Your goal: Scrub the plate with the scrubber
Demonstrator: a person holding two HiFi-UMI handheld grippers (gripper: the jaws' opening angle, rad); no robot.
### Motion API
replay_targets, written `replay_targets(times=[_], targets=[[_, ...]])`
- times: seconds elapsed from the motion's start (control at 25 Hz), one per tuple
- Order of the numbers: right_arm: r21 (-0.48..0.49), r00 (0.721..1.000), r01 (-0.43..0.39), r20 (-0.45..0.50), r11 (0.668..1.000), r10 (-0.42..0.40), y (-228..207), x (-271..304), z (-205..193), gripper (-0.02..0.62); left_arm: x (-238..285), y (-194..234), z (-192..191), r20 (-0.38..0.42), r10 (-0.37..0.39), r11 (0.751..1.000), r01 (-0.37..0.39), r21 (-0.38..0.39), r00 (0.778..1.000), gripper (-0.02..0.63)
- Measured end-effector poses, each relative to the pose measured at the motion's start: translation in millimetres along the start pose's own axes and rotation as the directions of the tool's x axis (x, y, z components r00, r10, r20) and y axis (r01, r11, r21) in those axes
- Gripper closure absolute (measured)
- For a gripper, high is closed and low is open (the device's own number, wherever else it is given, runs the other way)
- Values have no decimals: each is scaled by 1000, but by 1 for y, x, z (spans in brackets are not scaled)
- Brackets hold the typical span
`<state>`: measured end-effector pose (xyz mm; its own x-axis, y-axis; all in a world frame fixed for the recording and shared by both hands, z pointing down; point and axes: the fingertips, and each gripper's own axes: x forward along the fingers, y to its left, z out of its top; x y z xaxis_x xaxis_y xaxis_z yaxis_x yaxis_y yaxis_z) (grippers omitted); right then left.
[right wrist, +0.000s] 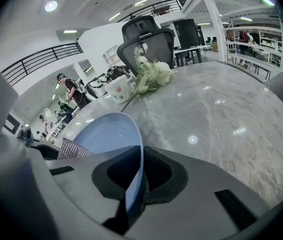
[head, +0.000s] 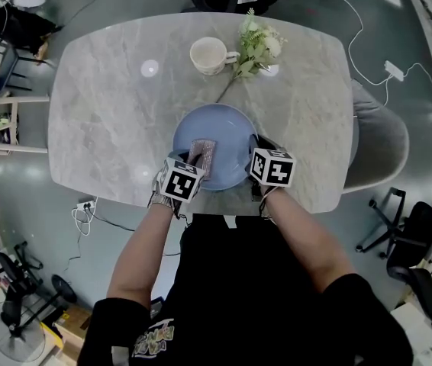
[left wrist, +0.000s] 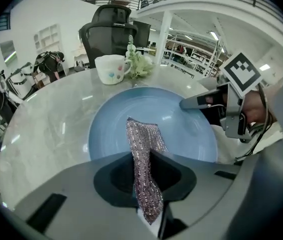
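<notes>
Gripping, left: the left gripper (left wrist: 149,184) has its jaws clamped on the near end of the scrubber (left wrist: 144,154), with the mesh strip pinched flat between them.
Grip, right: the right gripper (right wrist: 136,184) has its jaws closed on the rim of the plate (right wrist: 106,134), which runs edge-on through the gap with a pad on each face.
Plate: blue, at the near middle of the table (head: 109,113). A cup (head: 210,55) and flowers (head: 258,48) stand beyond it, well apart.
Hold point: at the plate's near-right edge, as the head view shows.
Key relation: the scrubber's long axis runs from the left jaws toward the far side. Its free end is over the left-centre of the well. Bare plate lies to the right and far of that end.
Working side: the left gripper carries the tool over the plate's near-left, while the right only steadies the rim.
Contact: the free end looks laid on the plate surface, but I cannot tell whether it presses.
Left gripper view only: shows the strip's full length, and the right gripper's tips at the far-right rim.
Right gripper view only: shows the rim seated between the jaws, with the scrubber as just a corner at left.
Head view only: shows both grippers flanking the plate.
Judgement: tool and plate are both secured, and the strokes should sweep right and far across the well.
</notes>
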<state>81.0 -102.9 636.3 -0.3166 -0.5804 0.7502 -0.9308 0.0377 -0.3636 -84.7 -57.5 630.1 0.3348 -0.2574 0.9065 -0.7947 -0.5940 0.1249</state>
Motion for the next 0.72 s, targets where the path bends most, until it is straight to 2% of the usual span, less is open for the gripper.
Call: replay_targets(times=[0.32, 0.56, 0.72], targets=[[-7, 1000, -4, -2, 1000, 4, 1, 0, -1, 558, -15, 40, -2, 7, 161, 983, -161, 87, 987, 523], [-12, 1000, -3, -5, 1000, 3, 1, 0, -3, 558, -21, 59, 6, 28, 290, 937, -289, 197, 957, 525], [-10, 1000, -7, -6, 1000, 6, 1, 0, -2, 558, -28, 69, 10, 51, 328, 927, -331, 175, 943, 525]])
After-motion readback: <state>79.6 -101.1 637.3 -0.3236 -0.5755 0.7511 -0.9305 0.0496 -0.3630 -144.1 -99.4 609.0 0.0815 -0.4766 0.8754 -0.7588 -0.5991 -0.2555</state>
